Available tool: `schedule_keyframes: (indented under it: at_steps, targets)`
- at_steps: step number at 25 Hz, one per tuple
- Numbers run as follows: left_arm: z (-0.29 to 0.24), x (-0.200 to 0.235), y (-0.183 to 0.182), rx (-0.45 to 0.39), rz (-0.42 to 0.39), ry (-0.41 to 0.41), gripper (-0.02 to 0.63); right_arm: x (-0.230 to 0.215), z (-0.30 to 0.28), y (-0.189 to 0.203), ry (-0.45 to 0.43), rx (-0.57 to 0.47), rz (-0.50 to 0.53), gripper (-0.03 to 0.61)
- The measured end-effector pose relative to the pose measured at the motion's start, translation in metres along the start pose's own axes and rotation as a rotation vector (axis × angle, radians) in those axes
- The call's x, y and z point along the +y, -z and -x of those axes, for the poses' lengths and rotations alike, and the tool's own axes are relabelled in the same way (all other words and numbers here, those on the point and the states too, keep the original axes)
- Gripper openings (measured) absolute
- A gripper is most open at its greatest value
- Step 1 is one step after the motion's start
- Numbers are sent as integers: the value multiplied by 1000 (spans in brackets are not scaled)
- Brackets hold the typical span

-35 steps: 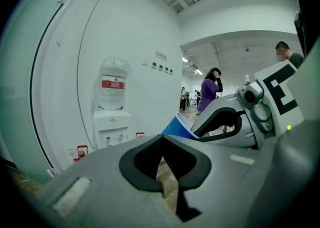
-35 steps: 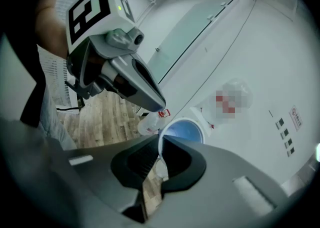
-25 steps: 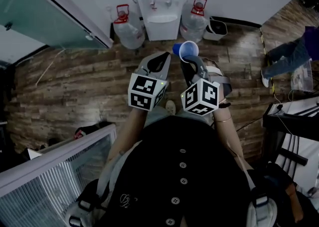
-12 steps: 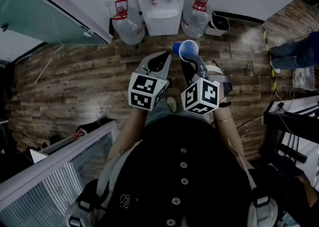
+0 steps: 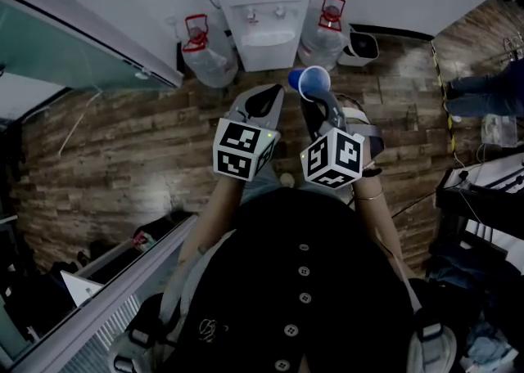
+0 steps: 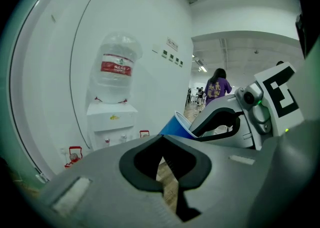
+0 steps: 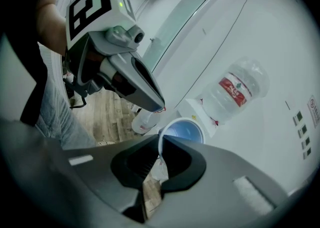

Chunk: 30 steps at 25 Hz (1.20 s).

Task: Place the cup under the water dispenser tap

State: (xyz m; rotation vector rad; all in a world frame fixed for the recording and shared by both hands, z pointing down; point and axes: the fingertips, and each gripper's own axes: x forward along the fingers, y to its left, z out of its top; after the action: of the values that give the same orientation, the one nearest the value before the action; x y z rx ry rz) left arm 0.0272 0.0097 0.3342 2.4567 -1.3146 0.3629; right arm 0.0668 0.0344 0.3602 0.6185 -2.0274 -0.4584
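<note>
Ahead of the cup [image 5: 313, 83], seemingly empty bottles [image 5: 206, 56] flank the dispenser [image 5: 264, 3].

The water dispenser [image 5: 264, 11] stands at twelve o'clock, the left bottle [image 5: 203, 52] at eleven, the right bottle [image 5: 326, 32] at one. Before it hangs the cup [image 5: 311, 83] in the right gripper [image 5: 316, 98], with the left gripper [image 5: 264, 100] at the cup's nine.

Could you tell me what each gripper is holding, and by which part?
The right gripper pinches the blue cup by its rim wall; the left gripper, jaws together, holds nothing.
</note>
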Motion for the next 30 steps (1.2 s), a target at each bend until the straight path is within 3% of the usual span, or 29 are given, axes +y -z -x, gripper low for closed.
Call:
schedule_keyframes:
  at_steps: [8,14,30]
  targets:
    - [-32,47,-26,-3,-21,19,0,-42,-43,-19,13,4,3,25]
    - [-59,106,-46,9,-23,57,0,-76,-94,-41,11,38,-23,25]
    - [-100,156,-57,51,-55,159,0,-107,-148,-46,24,114,-80,25]
